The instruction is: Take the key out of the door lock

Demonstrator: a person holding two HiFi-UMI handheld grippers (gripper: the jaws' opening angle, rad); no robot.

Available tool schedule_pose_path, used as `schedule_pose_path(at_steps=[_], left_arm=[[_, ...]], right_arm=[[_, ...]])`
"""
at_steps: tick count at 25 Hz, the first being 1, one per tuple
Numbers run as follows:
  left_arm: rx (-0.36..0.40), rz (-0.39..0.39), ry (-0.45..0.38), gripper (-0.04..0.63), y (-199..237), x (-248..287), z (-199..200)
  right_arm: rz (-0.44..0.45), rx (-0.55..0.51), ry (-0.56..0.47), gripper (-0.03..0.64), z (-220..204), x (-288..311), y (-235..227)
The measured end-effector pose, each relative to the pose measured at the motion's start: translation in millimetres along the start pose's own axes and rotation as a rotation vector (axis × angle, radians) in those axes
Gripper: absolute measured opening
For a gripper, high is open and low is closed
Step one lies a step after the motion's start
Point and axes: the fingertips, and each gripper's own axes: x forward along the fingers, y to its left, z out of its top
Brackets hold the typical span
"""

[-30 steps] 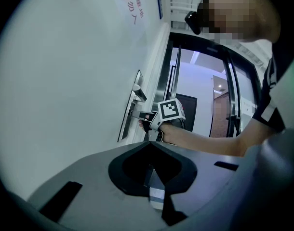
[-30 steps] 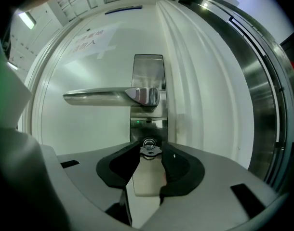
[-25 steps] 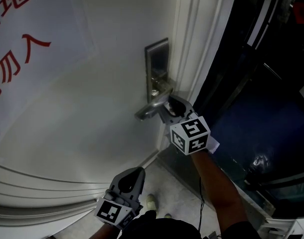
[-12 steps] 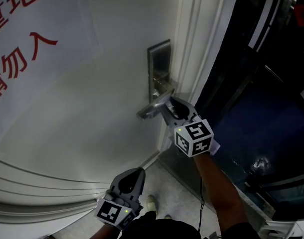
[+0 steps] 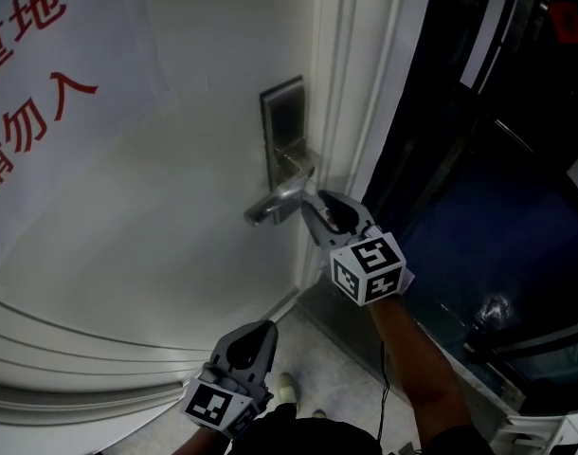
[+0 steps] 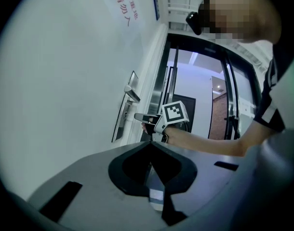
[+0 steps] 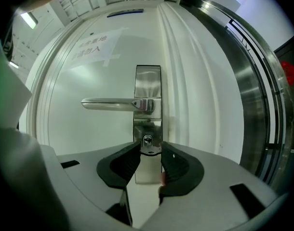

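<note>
Both jaws of my right hand-held gripper (image 5: 314, 205) (image 7: 147, 151) stood spread, with nothing pinched between them. It pointed at the lock plate (image 5: 281, 126) (image 7: 148, 83) on the white door (image 5: 175, 216), just below the handle (image 5: 273, 203) (image 7: 108, 104). In the right gripper view the lock cylinder (image 7: 147, 139) showed between the jaw tips, near them, and I could not tell whether they touched the plate. I could not make out the key in either view. My left hand-held gripper (image 5: 258, 333) (image 6: 150, 146) hung low, well apart from the lock, with its jaws pressed together and empty.
</note>
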Motion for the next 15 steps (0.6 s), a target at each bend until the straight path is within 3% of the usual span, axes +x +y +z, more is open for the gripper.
schedule_pose_path(at_steps=[15], left_arm=[[0.03,-0.032,-0.028,0.005,-62.9,-13.9,-0.8]], right_arm=[[-0.019,0.003,-0.106,0.139,35.5,-108.5,25.8]])
